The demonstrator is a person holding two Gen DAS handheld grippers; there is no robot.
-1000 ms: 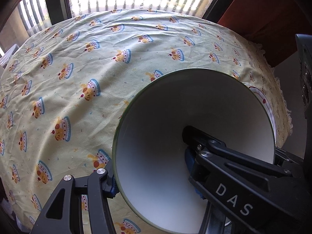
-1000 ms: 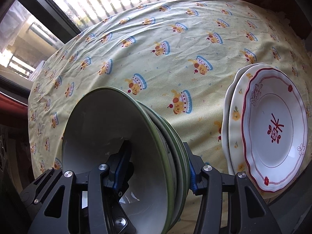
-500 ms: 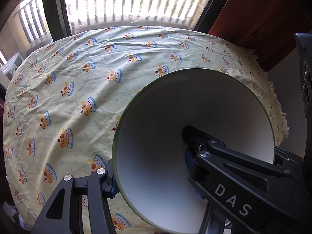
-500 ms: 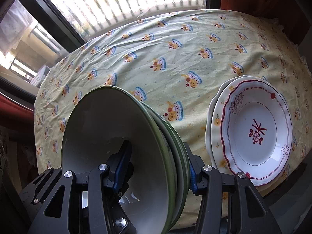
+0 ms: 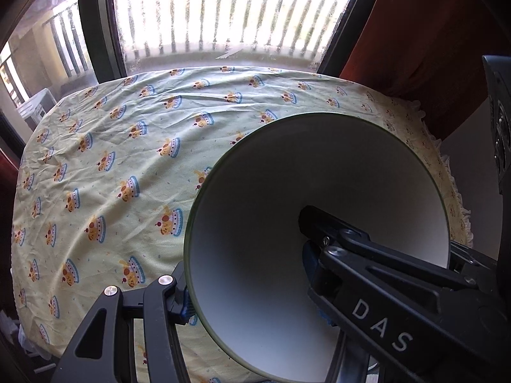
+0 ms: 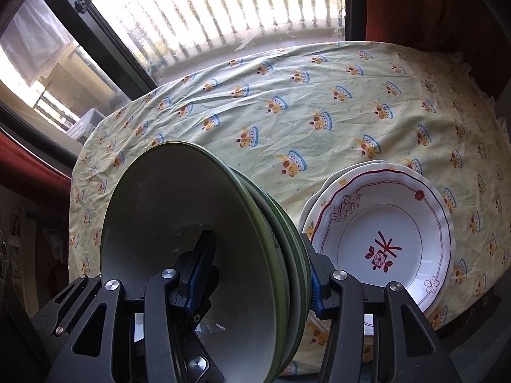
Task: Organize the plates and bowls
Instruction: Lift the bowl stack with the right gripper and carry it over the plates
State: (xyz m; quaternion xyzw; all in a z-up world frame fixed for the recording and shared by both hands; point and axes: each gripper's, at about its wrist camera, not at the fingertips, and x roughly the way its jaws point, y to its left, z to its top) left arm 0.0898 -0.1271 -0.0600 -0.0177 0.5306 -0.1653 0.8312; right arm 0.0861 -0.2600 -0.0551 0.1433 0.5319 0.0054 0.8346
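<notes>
A stack of nested white bowls with green rims (image 6: 179,198) hangs tilted above the table. In the left wrist view only the top bowl's (image 5: 319,166) white inside shows. My left gripper (image 5: 246,265) is shut on the bowl wall, one finger inside and one outside. My right gripper (image 6: 258,261) clamps the stack's rim the same way, its left finger inside and its right finger on the outer bowl. Two stacked plates (image 6: 383,242), the top one with a red flower pattern, lie on the table to the right of the bowls.
A round table under a pale yellow patterned cloth (image 5: 127,159) (image 6: 319,95) stretches out behind the bowls. A window with bars (image 5: 223,16) stands behind it, and dark red curtains (image 6: 415,6) hang to the right. A black device body (image 5: 501,134) shows at the right edge.
Both grippers have risen and pulled back with the bowls. The table looks smaller and more of the window shows. The plates have slid toward the middle of the right view.
</notes>
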